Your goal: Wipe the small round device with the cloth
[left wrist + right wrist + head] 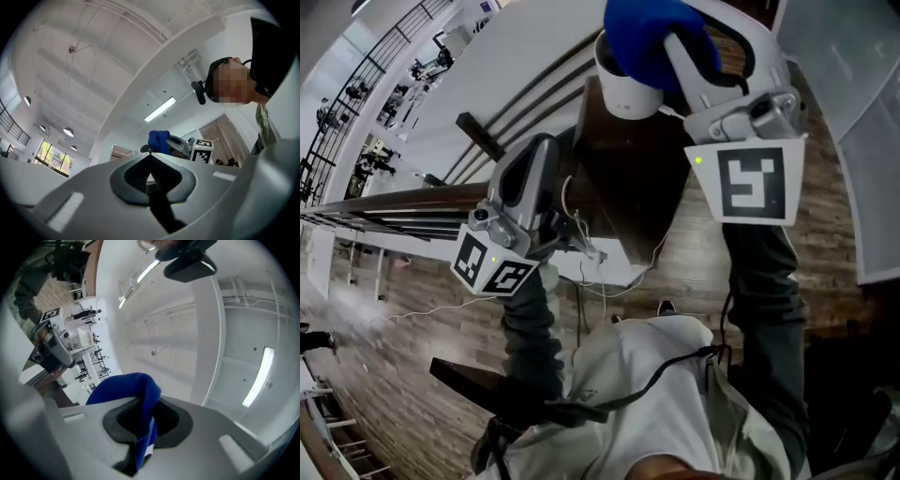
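Observation:
The small round device (pixel 625 93) is a white cylinder standing at the far edge of a dark brown table (pixel 633 187). A blue cloth (pixel 654 37) is bunched over its top right. My right gripper (pixel 675 58) is shut on that cloth, and the cloth hides its tips. In the right gripper view the blue cloth (pixel 136 394) is pinched between the jaws of the right gripper (pixel 142 420). My left gripper (pixel 546 150) hovers lower left of the device, apart from it. The left gripper (pixel 150 161) is shut with nothing in it and sees the cloth (pixel 158 140) ahead.
White cables (pixel 581 234) trail over the table's near edge to the wooden floor (pixel 384 347). A railing (pixel 384 202) runs along the left. The person's light shirt (pixel 656 394) and dark sleeves fill the lower part of the head view.

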Available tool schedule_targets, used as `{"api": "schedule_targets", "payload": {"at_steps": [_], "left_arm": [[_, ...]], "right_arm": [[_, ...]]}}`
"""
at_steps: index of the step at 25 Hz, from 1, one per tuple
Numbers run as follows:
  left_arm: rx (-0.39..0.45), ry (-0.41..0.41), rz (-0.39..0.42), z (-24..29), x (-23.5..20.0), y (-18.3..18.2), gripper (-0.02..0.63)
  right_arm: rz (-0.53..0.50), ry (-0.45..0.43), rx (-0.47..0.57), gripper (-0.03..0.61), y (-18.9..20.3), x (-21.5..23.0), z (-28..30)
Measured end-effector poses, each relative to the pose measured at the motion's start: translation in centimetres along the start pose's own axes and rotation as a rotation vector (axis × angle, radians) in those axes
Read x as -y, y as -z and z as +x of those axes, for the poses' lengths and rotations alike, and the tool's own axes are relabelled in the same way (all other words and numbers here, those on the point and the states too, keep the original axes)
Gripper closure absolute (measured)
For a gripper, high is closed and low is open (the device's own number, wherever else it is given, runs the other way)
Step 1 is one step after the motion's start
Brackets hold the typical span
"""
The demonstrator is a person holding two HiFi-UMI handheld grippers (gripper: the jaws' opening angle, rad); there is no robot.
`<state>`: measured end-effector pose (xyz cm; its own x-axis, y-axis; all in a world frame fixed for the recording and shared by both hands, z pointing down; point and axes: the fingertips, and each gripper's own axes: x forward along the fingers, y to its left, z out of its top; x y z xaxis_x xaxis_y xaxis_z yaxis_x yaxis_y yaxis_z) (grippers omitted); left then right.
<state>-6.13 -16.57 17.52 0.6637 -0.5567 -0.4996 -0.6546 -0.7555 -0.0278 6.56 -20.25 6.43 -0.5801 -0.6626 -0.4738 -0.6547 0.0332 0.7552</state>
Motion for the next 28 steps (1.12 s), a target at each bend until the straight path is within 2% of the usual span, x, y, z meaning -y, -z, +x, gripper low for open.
{"api": "schedule_targets", "payload": {"at_steps": [2,4,6,10,12,14,17,19,22,28], "left_arm": [[0.002,-0.012,0.017,0.1,0.3,-0.3,0.611],[-0.002,-0.034,0.032,-0.1,0.4,-0.3,0.611],[-0.006,-0.057,0.04,-0.3,0.3,-0.2,0.612],[-0.009,-0.084,0.052,-0.5,0.6,-0.2,0.611],[-0.009,-0.089,0.056,-0.6,1.1,-0.2,0.611],[-0.013,-0.088,0.057,-0.6,1.6,-0.1,0.612],[-0.016,-0.084,0.058,-0.4,2.5,-0.2,0.611],[-0.018,-0.086,0.06,-0.4,2.9,-0.3,0.611],[-0.013,-0.091,0.063,-0.4,3.4,-0.5,0.612],[-0.013,-0.099,0.071,-0.3,4.3,-0.7,0.611]], "right_arm": [[-0.072,-0.053,-0.043,0.546,0.8,-2.2,0.1],[-0.12,-0.062,-0.017,0.548,0.6,-3.7,-0.9],[-0.121,-0.088,0.016,0.548,0.5,-5.4,-2.2],[-0.114,-0.277,-0.004,0.548,1.7,-10.3,-4.8],[-0.099,-0.341,-0.008,0.548,1.9,-11.5,-5.5],[-0.069,-0.321,0.046,0.548,1.2,-10.2,-5.1],[0.014,-0.156,0.133,0.548,0.0,-4.3,-3.4],[0.092,-0.063,0.137,0.548,0.5,-1.1,-2.0],[0.147,-0.09,0.019,0.546,2.8,-1.4,-0.8],[0.158,-0.157,-0.027,0.548,3.6,-5.2,-3.9]]}}
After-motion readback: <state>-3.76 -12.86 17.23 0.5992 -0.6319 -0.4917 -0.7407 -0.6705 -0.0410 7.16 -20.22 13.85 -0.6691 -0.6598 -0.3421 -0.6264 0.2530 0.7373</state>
